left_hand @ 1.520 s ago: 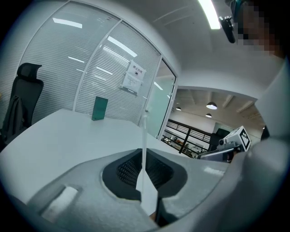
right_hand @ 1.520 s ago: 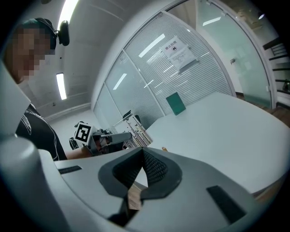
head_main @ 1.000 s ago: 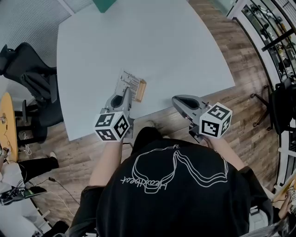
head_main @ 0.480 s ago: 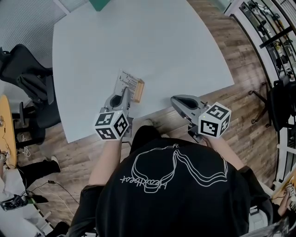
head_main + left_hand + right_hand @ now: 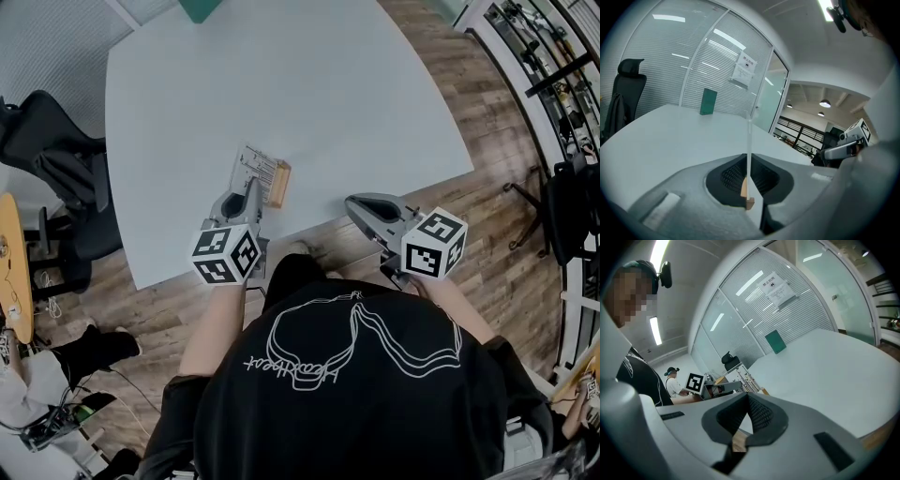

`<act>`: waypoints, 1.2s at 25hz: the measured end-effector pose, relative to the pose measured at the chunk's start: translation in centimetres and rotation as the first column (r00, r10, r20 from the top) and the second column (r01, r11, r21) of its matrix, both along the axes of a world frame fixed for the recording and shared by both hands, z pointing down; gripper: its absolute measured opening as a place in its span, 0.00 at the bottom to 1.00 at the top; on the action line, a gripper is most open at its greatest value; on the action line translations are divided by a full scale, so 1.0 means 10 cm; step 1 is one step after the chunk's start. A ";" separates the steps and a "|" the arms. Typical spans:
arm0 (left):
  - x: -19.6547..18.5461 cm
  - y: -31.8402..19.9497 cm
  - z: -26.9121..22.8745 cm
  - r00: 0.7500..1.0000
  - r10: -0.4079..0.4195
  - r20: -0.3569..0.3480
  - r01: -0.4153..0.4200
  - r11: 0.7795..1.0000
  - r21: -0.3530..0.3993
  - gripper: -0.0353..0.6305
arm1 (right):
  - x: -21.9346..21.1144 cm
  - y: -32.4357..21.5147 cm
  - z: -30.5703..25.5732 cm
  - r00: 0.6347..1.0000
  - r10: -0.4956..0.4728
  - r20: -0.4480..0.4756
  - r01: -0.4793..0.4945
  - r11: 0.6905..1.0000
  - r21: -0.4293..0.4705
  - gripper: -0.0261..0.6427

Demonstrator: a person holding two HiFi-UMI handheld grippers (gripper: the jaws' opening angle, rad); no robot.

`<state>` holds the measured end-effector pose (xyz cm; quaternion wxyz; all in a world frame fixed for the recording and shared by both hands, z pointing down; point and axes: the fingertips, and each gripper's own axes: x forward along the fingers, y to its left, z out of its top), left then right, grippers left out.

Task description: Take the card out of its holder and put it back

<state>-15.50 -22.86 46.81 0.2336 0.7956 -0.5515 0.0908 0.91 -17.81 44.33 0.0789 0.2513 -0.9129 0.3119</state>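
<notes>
A printed white card stands in a small wooden holder near the front edge of the white table. My left gripper reaches it from the near side. In the left gripper view the card runs edge-on between the jaws, which are shut on it, with the wooden holder at its foot. My right gripper hangs at the table's front edge, to the right of the card, shut and empty. Its own view shows the pads meeting, with the card further off.
A green block stands at the table's far edge. A black office chair sits to the left. Wooden floor lies past the front edge, with shelving at the right. A seated person is at lower left.
Both grippers and the card stay where they were. Only the person at lower left has shifted.
</notes>
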 end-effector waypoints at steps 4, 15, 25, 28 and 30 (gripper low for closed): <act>0.02 0.01 0.04 1.000 -0.005 0.008 0.005 1.000 -0.009 0.09 | 0.03 0.01 0.01 1.000 0.003 0.000 -0.003 1.000 0.000 0.05; 0.04 0.03 0.26 0.999 -0.004 0.035 0.006 0.998 -0.058 0.09 | 0.08 0.04 0.03 1.000 0.008 -0.003 -0.008 1.000 -0.002 0.05; 0.00 -0.01 0.54 0.999 -0.007 0.053 0.013 0.994 -0.110 0.09 | 0.12 0.06 0.10 1.000 0.021 -0.014 -0.022 1.000 -0.015 0.05; 0.07 0.01 0.57 0.998 -0.008 0.064 0.015 0.994 -0.111 0.09 | 0.22 0.10 0.10 1.000 0.029 -0.012 -0.029 0.999 -0.013 0.05; 0.11 0.02 0.57 0.998 -0.013 0.067 0.020 0.994 -0.109 0.09 | 0.29 0.12 0.11 0.999 0.032 -0.011 -0.032 0.999 -0.015 0.05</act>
